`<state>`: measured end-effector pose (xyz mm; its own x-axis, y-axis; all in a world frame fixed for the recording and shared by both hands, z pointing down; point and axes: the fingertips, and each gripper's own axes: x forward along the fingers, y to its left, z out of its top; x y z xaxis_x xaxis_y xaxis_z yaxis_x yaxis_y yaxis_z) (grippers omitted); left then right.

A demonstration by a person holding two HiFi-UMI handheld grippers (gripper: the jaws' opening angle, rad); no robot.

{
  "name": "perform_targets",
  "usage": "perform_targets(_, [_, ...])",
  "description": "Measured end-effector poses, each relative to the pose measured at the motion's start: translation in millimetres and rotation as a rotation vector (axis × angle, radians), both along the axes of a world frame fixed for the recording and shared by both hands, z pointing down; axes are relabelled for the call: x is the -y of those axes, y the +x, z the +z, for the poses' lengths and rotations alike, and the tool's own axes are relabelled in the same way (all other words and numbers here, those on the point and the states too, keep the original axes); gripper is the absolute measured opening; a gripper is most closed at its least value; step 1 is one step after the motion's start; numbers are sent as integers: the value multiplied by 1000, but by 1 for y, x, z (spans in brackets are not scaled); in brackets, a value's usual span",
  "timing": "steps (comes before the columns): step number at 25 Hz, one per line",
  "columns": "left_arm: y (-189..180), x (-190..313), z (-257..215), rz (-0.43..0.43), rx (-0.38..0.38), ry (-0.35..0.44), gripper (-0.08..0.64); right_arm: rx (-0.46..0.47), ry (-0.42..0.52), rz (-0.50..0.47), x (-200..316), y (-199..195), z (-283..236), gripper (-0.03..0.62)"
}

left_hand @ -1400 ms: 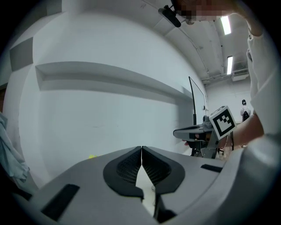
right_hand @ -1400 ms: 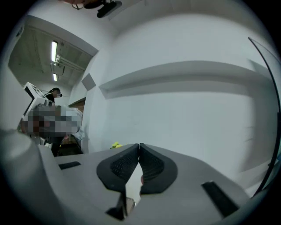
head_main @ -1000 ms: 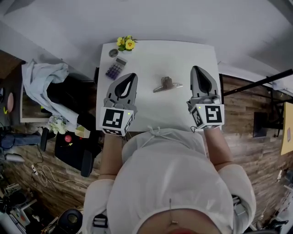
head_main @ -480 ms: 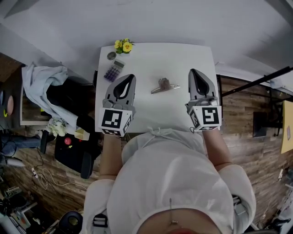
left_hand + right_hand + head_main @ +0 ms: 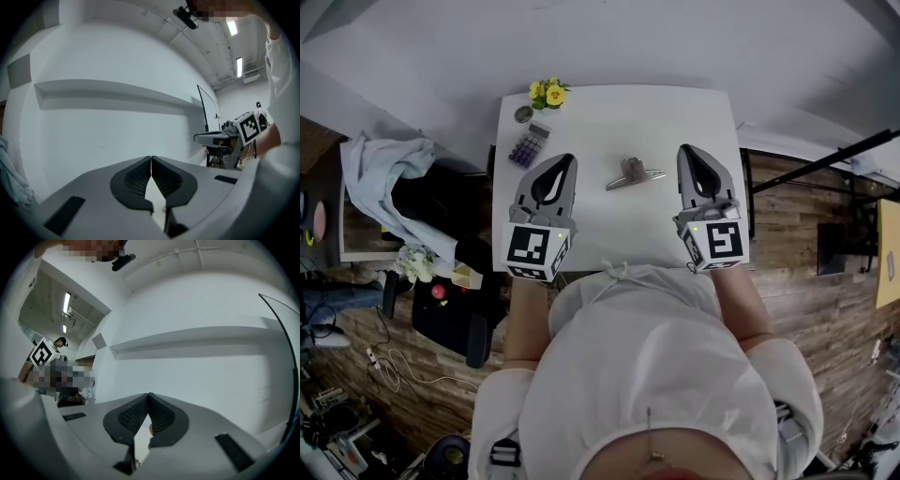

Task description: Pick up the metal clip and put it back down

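Both forearms stretched forward from the body, roughly parallel, well apart. On the left, left claw (image 5: 569,157) pointing ahead and angled slightly right, jaws closed tip to tip, gripping nothing; left marker cube (image 5: 536,247) at its rear, just in front of the left forearm (image 5: 525,314). On the right, right claw (image 5: 684,149) pointing ahead and leaning slightly left, jaws pressed together, likewise empty; right marker cube (image 5: 715,242) at its rear, right forearm (image 5: 741,305) behind it

The table (image 5: 619,122) is white. On it are a silver-grey metal clip (image 5: 633,174), a purple calculator (image 5: 528,147) and yellow flowers (image 5: 547,93).
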<state>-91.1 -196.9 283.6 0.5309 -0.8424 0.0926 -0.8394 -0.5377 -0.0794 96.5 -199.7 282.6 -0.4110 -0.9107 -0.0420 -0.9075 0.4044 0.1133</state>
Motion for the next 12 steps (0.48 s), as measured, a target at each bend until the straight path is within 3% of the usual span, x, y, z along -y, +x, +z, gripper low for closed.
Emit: perform_targets(12, [-5,4,-2,8,-4,3,20,35,3,-3,4,-6,-1,0])
